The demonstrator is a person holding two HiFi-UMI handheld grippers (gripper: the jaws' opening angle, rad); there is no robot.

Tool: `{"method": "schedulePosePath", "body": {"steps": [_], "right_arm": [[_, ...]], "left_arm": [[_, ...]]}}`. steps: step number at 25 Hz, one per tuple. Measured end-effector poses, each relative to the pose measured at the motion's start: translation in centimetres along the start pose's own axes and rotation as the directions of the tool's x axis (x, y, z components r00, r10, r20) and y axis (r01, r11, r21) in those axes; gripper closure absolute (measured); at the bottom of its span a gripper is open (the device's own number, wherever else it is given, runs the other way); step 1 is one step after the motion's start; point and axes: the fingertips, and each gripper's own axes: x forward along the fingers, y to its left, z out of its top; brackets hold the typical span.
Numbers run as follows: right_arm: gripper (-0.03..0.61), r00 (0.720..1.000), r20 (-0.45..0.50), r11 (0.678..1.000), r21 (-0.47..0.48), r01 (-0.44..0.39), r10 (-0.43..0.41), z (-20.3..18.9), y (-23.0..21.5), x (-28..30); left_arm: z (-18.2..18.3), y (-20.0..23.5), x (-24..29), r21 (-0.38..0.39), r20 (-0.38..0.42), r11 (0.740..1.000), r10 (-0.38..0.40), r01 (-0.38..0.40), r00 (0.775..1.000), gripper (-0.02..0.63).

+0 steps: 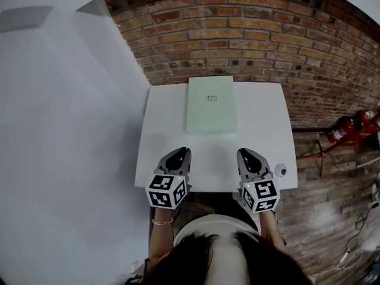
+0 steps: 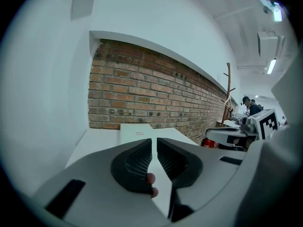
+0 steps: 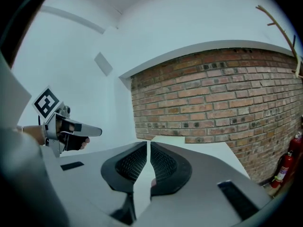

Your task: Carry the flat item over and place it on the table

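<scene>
Left gripper: grey hand-held two-jaw gripper with black ribbed pads [image 1: 180, 154] [image 2: 154, 149], pointing forward and slightly downward.
Left jaws: drawn nearly together, slim gap, nothing between them.
Left hand: fingertips [image 2: 151, 184] showing just below the pads; thin bracelet on the wrist [image 1: 161, 221] behind the marker cube.
Right gripper: matching grey gripper [image 1: 246, 154] [image 3: 148, 156], level with the left, well apart from it.
Right jaws: closed, empty.
Right hand: one fingertip [image 3: 153, 181] showing beneath the pads.

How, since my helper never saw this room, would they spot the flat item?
A white table stands against the brick wall. The flat item lies at its far edge, centred: a pale green rectangular slab, the only large thing on it.
</scene>
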Motion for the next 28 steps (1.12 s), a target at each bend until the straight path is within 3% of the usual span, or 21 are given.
{"method": "schedulePosePath", "body": {"steps": [18, 28], "right_arm": [[0.529, 0.993, 0.117, 0.993, -0.111, 0.042, -0.029, 1.4, 5.0, -7.5], [0.534, 0.984, 0.175, 0.994, -0.102, 0.047, -0.028, 1.9, 6.5, -10.7]], "left_arm": [[-0.9, -2.5, -7.3, 0.064, 0.115, 0.998, -0.029, 0.022, 0.993, 0.604], [-0.1, -4.3, -11.0, 0.1, 0.212, 0.995, -0.033, 0.012, 0.977, 0.604]]}}
